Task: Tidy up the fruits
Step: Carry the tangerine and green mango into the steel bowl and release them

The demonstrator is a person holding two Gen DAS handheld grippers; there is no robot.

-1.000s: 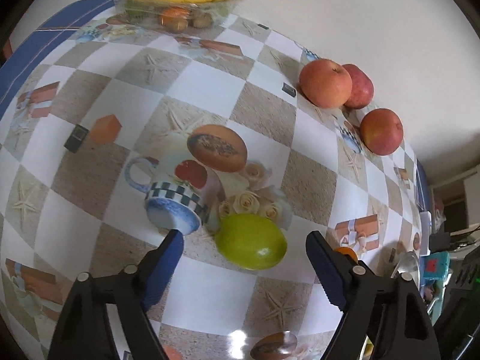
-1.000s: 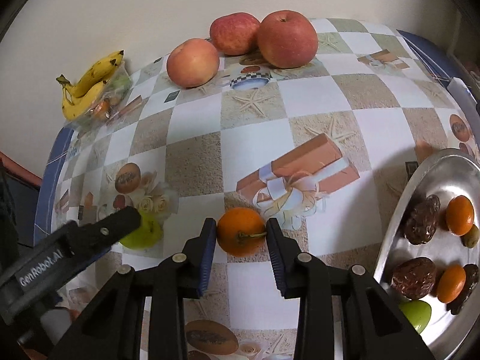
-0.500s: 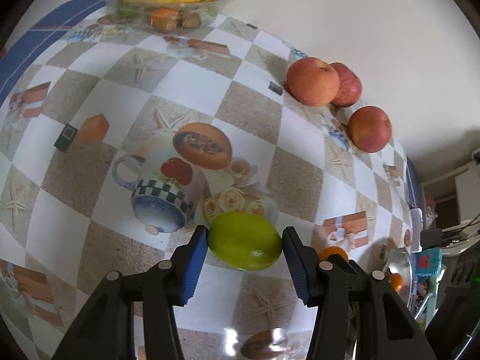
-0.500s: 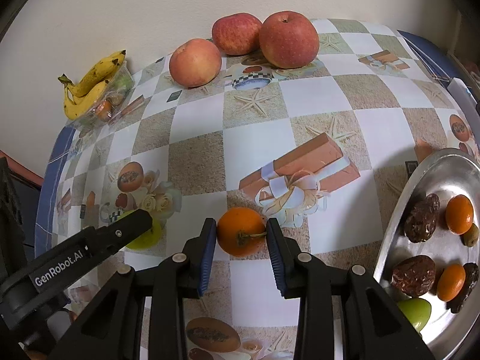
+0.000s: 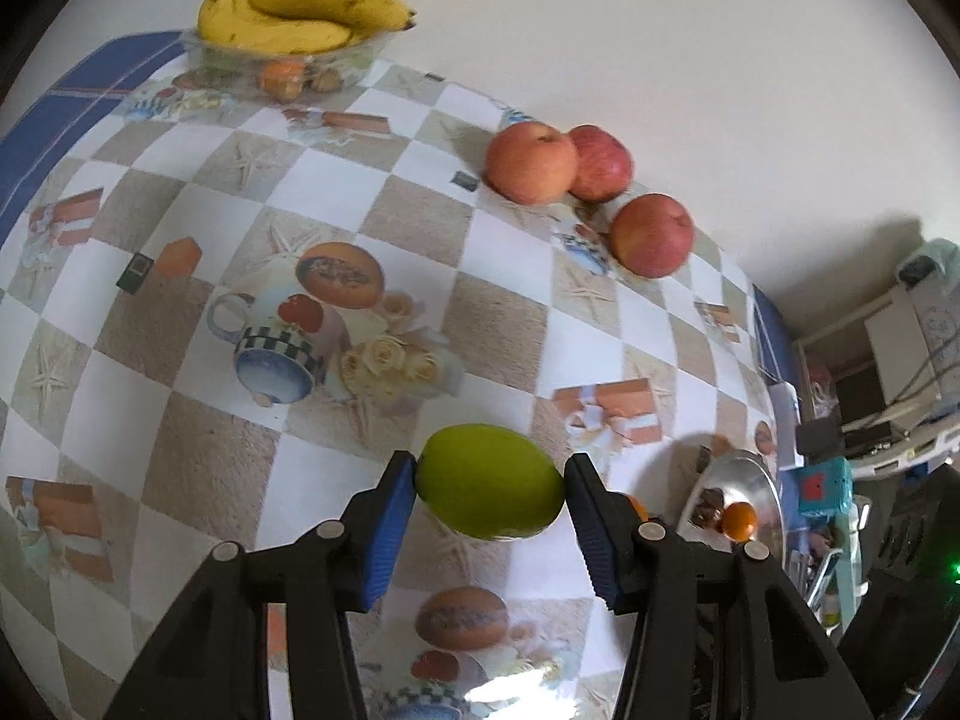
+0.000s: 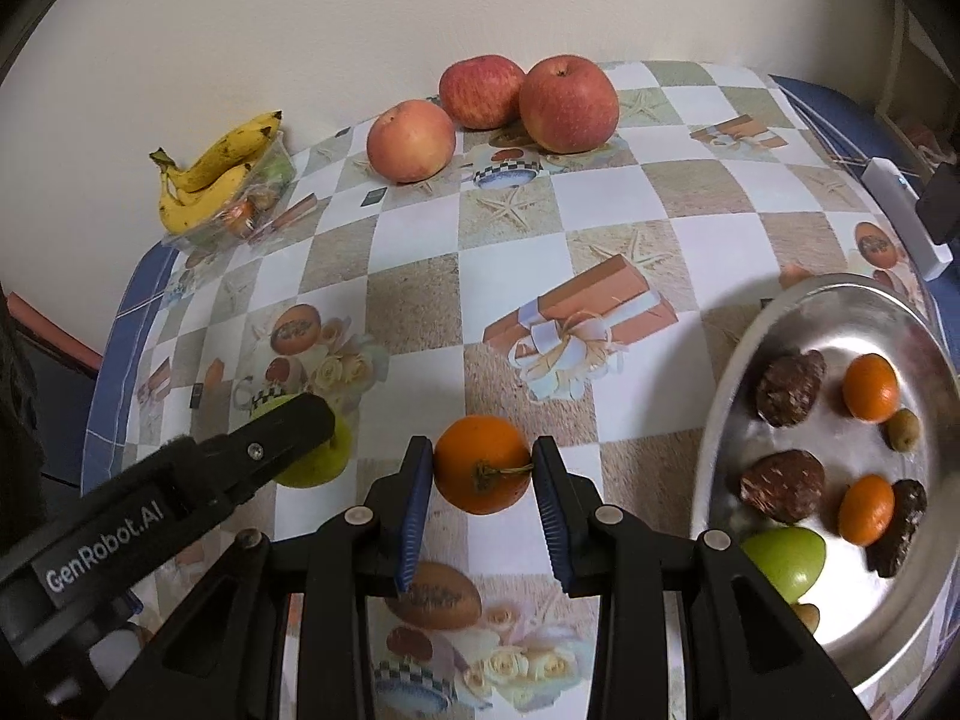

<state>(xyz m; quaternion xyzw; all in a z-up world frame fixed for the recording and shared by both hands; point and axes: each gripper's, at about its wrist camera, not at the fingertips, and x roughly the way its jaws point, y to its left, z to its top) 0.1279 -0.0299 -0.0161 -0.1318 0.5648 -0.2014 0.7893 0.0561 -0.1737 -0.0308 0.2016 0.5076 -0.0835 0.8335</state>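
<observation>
The desk (image 6: 420, 300) carried a metal tray (image 6: 912, 618) holding brown fruits, small oranges and a green fruit. A clear tub (image 5: 288, 63) by the wall held bananas (image 5: 300, 18). The left claw (image 5: 489, 480) gripped a green lemon (image 5: 489, 483); the right claw (image 6: 482, 465) pinched an orange (image 6: 482, 462).

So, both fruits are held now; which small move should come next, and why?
Probably carry the orange in the right hand-held gripper rightward over the metal tray, where similar oranges lie. The left hand-held gripper grips the green fruit and can follow.
</observation>
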